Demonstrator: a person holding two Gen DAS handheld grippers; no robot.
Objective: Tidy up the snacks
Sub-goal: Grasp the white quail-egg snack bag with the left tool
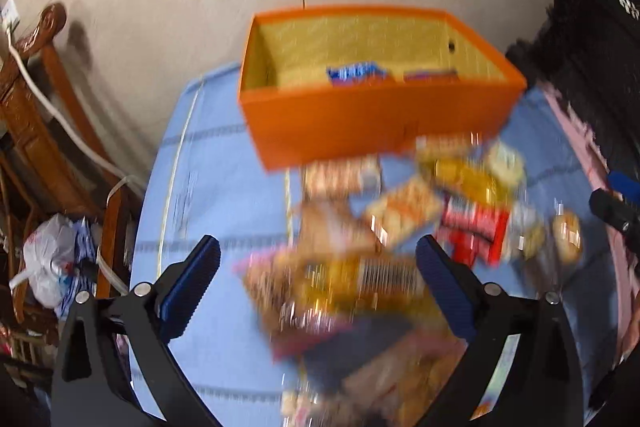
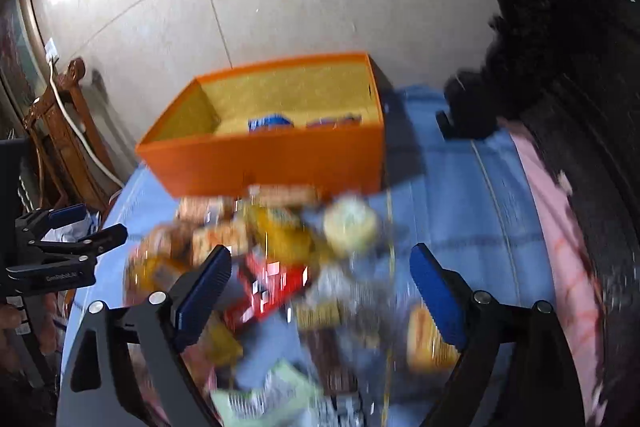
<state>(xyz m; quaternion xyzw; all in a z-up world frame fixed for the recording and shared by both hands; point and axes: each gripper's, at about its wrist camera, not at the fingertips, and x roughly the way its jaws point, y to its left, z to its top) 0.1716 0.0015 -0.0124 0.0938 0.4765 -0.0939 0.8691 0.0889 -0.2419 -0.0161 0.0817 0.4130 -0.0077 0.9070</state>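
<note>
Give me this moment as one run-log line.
left gripper: open, empty | right gripper: open, empty | orange box: two packets inside | snack pile: loose on blue tablecloth

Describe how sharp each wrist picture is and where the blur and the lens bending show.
Left wrist view: the open left tool is crisp, but the heap of snack packets and the orange cardboard box are smeared by motion blur. Right wrist view: the open right tool is sharp, the packets are streaked, and the fisheye curves the wall seams.
</note>
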